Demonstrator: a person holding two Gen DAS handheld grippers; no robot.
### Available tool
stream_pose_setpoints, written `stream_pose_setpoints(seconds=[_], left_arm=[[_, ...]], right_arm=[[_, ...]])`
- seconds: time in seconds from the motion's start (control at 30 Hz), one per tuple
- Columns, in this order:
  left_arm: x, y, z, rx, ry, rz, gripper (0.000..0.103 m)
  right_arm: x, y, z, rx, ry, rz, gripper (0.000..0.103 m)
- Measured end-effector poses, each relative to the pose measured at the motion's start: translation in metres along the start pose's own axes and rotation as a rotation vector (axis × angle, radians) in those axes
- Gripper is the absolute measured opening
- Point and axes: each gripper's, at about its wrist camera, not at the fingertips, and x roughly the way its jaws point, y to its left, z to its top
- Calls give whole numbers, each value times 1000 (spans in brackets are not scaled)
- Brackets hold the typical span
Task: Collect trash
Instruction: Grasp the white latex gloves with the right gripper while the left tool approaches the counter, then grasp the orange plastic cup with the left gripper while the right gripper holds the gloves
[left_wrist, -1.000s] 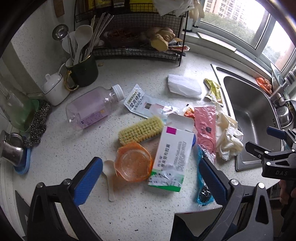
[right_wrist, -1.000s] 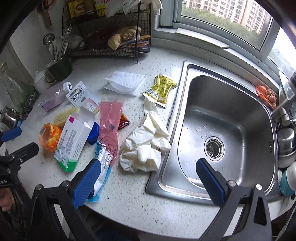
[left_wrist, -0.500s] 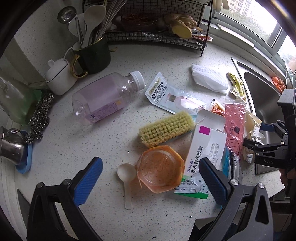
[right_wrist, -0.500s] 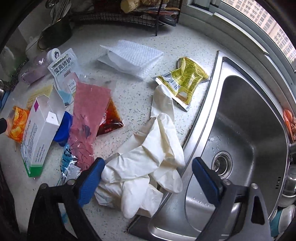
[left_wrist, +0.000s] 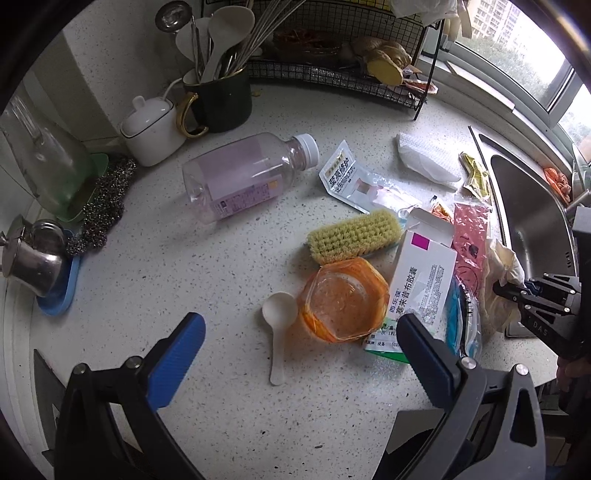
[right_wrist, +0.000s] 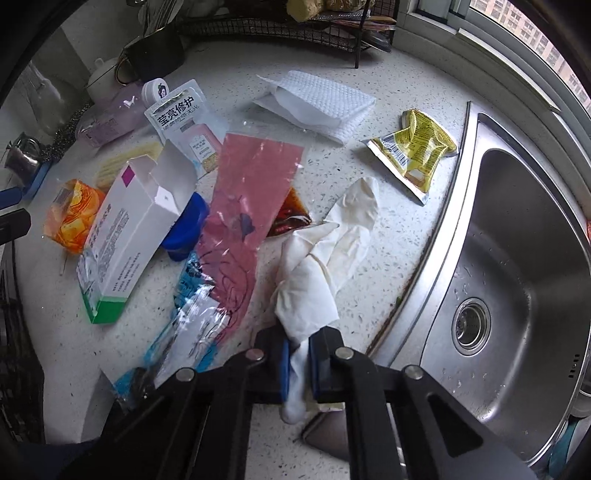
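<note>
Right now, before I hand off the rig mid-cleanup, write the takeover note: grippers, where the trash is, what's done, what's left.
Right gripper: jaws have just been closing and now pinch the white gloves, which lie on the counter beside the sink.
Left gripper: open, empty, above the white spoon and orange cup.
Uncollected: medicine box, pink bag, yellow packet, bottle.
Done: gloves gripped. Left: lift them away, then gather the rest.

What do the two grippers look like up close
Both are black angular frames with silver bolts. The left gripper carries ribbed blue pads. The right gripper has blue-edged pads too, and the left camera shows white "DAS" lettering on its side. No cables or sleeves show.
</note>
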Motion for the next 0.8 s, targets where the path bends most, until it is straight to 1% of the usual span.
stream_pose_setpoints(seconds=[0.13, 0.2, 0.3, 0.4, 0.53, 0.67, 0.8], left_arm=[[-5, 3, -2, 5, 8, -33, 103], [-4, 4, -2, -10, 11, -35, 103], [4, 2, 0, -6, 30, -68, 103], [15, -5, 3, 27, 51, -78, 103], [35, -14, 9, 68, 77, -78, 103], [48, -18, 16, 112, 83, -71, 103], [62, -17, 20, 131, 105, -53, 103]], right_arm=[[-27, 5, -5, 58, -40, -18, 7], [-44, 8, -6, 94, -63, -29, 7], [-67, 3, -13, 155, -89, -25, 7], [-83, -2, -24, 216, -106, -23, 7], [-86, -10, -42, 274, -99, -20, 7], [-80, -11, -49, 320, -73, -23, 7], [-78, -10, -53, 351, -56, -17, 7]])
